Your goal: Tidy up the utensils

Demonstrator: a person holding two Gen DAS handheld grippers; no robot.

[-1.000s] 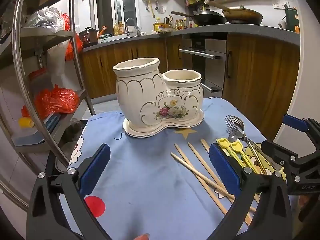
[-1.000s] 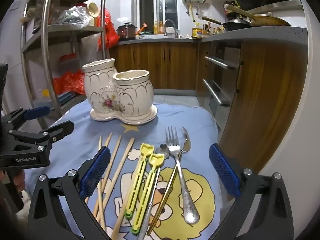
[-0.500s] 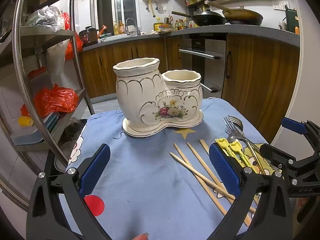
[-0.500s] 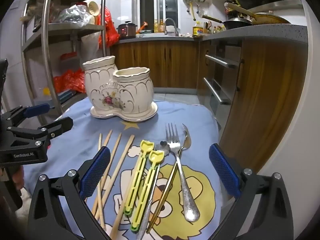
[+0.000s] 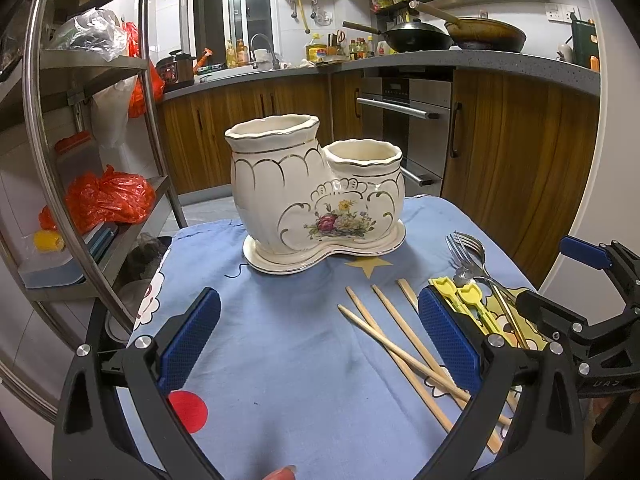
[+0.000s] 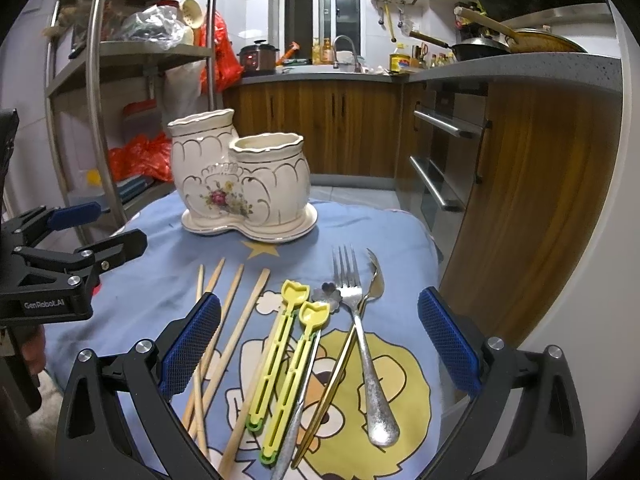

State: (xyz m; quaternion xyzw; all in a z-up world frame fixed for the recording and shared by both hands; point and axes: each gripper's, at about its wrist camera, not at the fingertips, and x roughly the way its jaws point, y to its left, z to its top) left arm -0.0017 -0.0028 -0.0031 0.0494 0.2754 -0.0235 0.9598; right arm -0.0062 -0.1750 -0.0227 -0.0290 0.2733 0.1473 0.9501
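Note:
A cream ceramic two-cup utensil holder point(image 5: 316, 196) point(image 6: 244, 184) with a flower print stands empty at the far side of the blue cloth point(image 5: 288, 344). In front of it lie several wooden chopsticks point(image 6: 236, 324) point(image 5: 396, 344), two yellow plastic utensils point(image 6: 288, 352), a silver fork point(image 6: 360, 332), a spoon point(image 6: 374, 280) and a gold utensil point(image 6: 336, 372). My left gripper point(image 5: 320, 344) is open and empty above the cloth, left of the chopsticks. My right gripper point(image 6: 320, 344) is open and empty, low over the yellow utensils and fork.
A metal shelf rack point(image 5: 80, 152) with red bags stands left of the table. Wooden kitchen cabinets point(image 6: 532, 200) and an oven point(image 5: 404, 128) lie behind and to the right. The table edge drops off close on the right point(image 6: 432, 264).
My right gripper has moved slightly forward and lower over the utensils. The left gripper has barely moved. No object has shifted.

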